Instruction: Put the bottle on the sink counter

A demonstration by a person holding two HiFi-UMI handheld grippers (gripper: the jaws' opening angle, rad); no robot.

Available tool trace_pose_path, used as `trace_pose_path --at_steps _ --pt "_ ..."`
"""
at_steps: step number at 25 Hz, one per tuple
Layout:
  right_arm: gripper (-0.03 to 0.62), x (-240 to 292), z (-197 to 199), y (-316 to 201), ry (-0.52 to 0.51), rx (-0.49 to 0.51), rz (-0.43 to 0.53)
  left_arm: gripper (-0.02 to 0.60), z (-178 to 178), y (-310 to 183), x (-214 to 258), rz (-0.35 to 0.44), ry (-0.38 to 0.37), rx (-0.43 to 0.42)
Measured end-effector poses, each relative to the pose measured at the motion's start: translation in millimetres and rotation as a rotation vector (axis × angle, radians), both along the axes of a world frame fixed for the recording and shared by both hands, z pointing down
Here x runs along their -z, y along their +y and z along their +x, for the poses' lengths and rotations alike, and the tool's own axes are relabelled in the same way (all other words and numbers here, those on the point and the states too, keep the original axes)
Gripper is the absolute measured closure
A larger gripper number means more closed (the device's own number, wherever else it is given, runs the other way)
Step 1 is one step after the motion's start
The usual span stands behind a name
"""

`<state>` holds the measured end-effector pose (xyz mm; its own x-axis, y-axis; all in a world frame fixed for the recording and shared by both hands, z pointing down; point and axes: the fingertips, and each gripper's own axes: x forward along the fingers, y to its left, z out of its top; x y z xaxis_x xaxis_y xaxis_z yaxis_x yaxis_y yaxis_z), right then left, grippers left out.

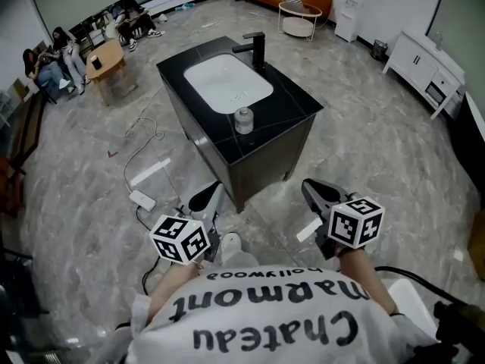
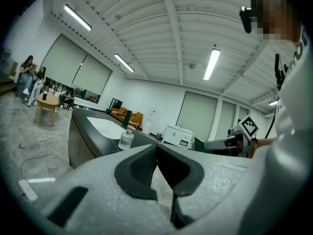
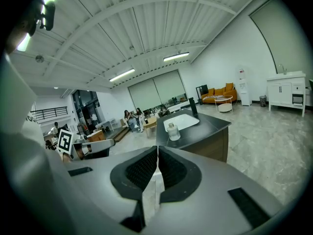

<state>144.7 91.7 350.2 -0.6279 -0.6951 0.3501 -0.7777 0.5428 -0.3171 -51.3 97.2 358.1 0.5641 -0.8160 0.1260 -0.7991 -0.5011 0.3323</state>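
White black-lettered T-shirt; grey, black-padded hand-held grippers.

The bottle appears too small to tell its contents or label.

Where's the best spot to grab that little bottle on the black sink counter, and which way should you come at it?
Grab the bottle round its wide body, below the narrower cap. It stands upright near the front edge of the counter with the basin behind, so probably come level from the front, jaws either side.
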Motion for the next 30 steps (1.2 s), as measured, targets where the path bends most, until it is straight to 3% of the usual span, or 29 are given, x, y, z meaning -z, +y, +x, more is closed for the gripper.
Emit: trace_pose_path --at_steps 15,30 --pt "0.576 -27.4 15.9 36.6 0.001 -0.023 -0.055 0.566 -0.6 48.8 -14.3 -0.054 -0.031 0.024" --pt "0.576 -29.4 23.4 28.7 -0.002 -0.036 -0.052 0.566 -1.8 45.0 -14.9 -0.056 -0.059 0.032"
